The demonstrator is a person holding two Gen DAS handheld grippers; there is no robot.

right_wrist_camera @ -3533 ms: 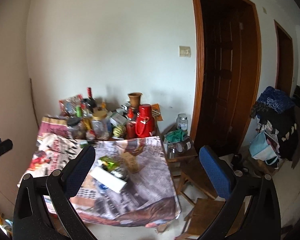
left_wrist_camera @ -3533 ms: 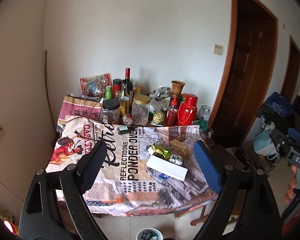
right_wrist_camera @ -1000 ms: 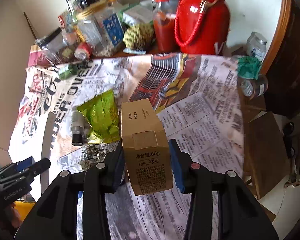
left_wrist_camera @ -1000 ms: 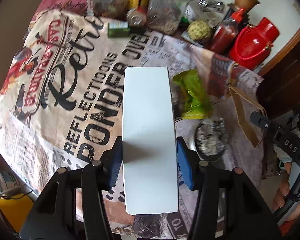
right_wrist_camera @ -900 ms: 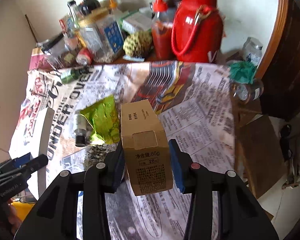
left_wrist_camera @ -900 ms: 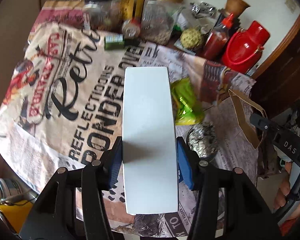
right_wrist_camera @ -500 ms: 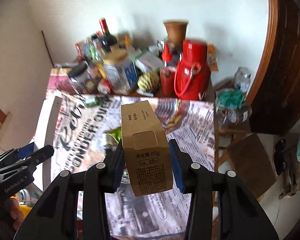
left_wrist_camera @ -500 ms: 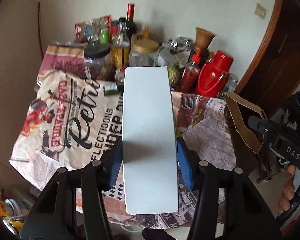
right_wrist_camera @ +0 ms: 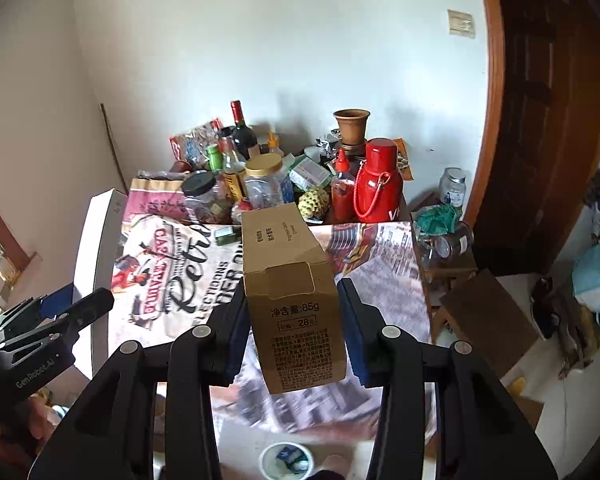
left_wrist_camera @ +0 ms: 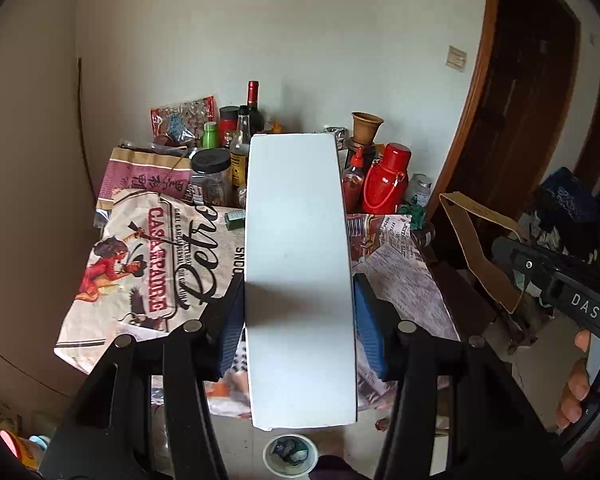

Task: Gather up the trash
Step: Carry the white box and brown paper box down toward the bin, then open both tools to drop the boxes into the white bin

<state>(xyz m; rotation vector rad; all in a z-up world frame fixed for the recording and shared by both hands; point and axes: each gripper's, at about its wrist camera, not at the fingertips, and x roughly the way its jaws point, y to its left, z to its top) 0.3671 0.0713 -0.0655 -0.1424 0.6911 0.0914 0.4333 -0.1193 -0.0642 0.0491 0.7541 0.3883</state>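
Left gripper (left_wrist_camera: 298,320) clamped on a long white box (left_wrist_camera: 298,264), blue pads (left_wrist_camera: 230,328) pressed on both long sides; box held in the air over the table, far end toward the wall. Right gripper (right_wrist_camera: 294,320) clamped on a brown cardboard carton (right_wrist_camera: 290,284), printed side up, also in the air over the table. In the right wrist view the white box shows edge-on at far left, well apart from the carton. Table under both is covered with a newspaper-print cloth (left_wrist_camera: 148,256). Back edge by the wall is packed: red thermos (right_wrist_camera: 376,182), red sauce bottle (right_wrist_camera: 342,188), gold-lid jar (right_wrist_camera: 266,182), black-lid jar (left_wrist_camera: 210,176), wine bottle (left_wrist_camera: 254,106), clay pot (right_wrist_camera: 351,126). White trash bin (left_wrist_camera: 290,454) sits on the floor at the near edge of the table, just below both held boxes, some scraps inside.
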